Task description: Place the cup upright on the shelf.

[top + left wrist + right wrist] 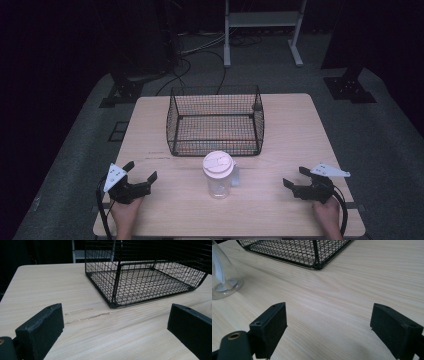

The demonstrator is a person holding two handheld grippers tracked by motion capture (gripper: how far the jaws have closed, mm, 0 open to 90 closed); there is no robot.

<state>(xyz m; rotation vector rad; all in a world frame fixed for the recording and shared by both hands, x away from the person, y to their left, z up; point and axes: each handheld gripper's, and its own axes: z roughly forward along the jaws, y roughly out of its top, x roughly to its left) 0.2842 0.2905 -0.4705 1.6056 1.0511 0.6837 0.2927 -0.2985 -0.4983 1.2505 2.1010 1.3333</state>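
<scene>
From the high view, our left hand-held gripper (141, 171) and right hand-held gripper (293, 177) rest low on the bench (300, 125), jaws apart, either side of the clear cup (218, 174) that stands before the wire basket (216, 120). Left gripper view: basket (140, 277) ahead, jaws wide. Right gripper view: cup (223, 277) far left, jaws wide, bare bench between.

A black wire mesh basket (216, 120) sits at the far middle of the light wooden table (300, 130); a clear plastic cup with a pale lid (218, 175) stands just nearer.
</scene>
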